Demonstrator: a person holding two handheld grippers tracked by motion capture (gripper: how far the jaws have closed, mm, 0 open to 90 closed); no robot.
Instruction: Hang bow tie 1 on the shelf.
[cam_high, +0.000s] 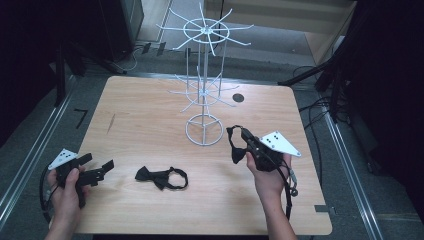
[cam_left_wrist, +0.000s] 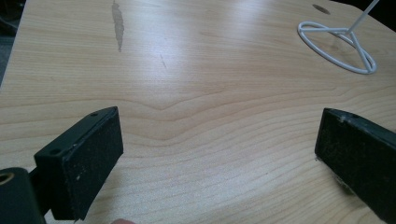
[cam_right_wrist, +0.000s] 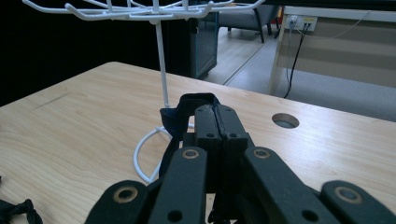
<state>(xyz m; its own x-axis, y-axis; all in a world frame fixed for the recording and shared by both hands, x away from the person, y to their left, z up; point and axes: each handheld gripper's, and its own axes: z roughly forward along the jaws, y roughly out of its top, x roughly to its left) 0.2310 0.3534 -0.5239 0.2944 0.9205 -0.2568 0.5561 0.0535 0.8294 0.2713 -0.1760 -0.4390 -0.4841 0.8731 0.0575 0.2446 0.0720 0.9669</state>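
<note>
1. While my right gripper (cam_high: 243, 136) holds a black bow tie (cam_high: 235, 148) by its strap, the high view places it just right of the white wire rack (cam_high: 204, 82), near the ring base. To hang it well, I should raise the strap loop clear of a hook tip, pass it over, then release. A second bow tie (cam_high: 161, 177) lies flat on the table (cam_high: 150, 110) in front of the rack, toward me. My left gripper (cam_high: 95, 172) rests well left of the rack.
2. In the left gripper view, my jaws stand wide apart with nothing between them; the rack's base ring (cam_left_wrist: 338, 46) sits far right.
3. In the right gripper view, my jaws are pressed together on the strap (cam_right_wrist: 189, 103). The fabric is dark, soft and limp, drooping left of the jaws before the rack's pole (cam_right_wrist: 162, 60).
</note>
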